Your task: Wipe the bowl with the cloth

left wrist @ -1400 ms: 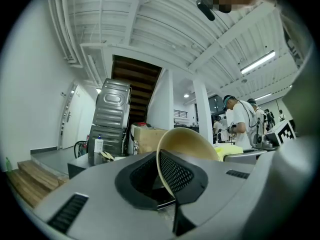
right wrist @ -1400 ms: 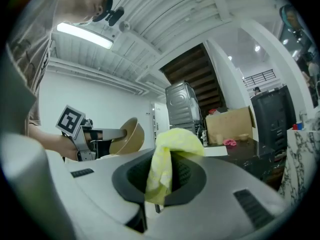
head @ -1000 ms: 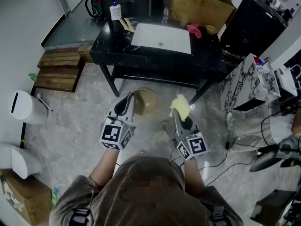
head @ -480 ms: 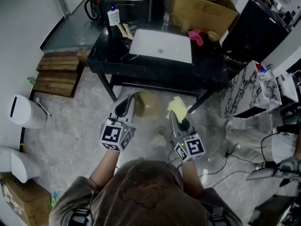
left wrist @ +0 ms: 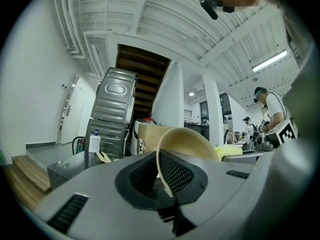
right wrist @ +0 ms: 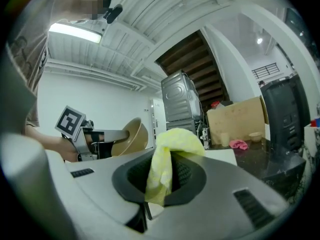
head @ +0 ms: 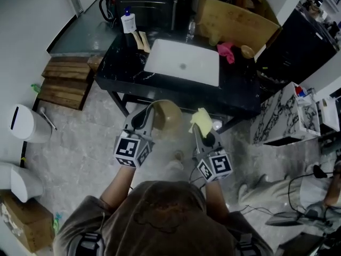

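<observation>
A tan bowl is held in the air in front of the black table; my left gripper is shut on its rim. In the left gripper view the bowl stands on edge between the jaws, its hollow turned to the right. My right gripper is shut on a yellow cloth, a little to the right of the bowl and apart from it. The cloth bulges out between the jaws in the right gripper view, where the bowl shows at the left.
A black table with a white sink stands just ahead. On it are a soap bottle, a pink cloth and a cardboard box. A marbled box is at the right, a white bin and wooden pallets at the left.
The table and sink have drawn closer under both grippers. The bowl and cloth stay held at about the same distance from each other.
</observation>
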Available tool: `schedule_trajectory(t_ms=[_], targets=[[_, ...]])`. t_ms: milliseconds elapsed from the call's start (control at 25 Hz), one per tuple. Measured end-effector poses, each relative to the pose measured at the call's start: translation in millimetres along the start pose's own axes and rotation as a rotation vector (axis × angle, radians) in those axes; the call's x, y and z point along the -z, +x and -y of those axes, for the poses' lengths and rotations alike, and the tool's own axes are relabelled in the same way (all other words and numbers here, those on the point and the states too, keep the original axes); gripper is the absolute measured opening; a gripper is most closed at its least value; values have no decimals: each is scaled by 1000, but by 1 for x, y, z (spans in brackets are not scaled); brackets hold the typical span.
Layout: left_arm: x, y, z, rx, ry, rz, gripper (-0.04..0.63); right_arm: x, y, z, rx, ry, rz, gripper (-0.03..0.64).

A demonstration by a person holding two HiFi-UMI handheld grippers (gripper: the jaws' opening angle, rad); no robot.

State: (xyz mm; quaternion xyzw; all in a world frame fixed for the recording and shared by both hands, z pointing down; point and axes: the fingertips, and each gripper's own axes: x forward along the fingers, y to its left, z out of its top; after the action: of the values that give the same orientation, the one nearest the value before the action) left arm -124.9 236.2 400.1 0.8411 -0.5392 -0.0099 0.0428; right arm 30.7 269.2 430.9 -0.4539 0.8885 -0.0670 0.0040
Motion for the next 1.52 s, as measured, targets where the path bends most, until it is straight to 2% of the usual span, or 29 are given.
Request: schedule_trajectory(t_ms=[560, 920, 1160, 1520], targets=[[-14, 115, -15, -103, 0, -11, 21, -24, 72, 105, -83, -3, -23, 20], [-11, 151, -28, -144, -9, -24, 21, -20, 103, 154, -93, 10, -29, 20], [-12, 177, -46, -123, 9, -40, 21, -16, 132, 161, -95, 23, -50, 20], [-18, 246, -90, -45, 6, -25, 21, -26, 191, 187, -15, 28, -47, 19]])
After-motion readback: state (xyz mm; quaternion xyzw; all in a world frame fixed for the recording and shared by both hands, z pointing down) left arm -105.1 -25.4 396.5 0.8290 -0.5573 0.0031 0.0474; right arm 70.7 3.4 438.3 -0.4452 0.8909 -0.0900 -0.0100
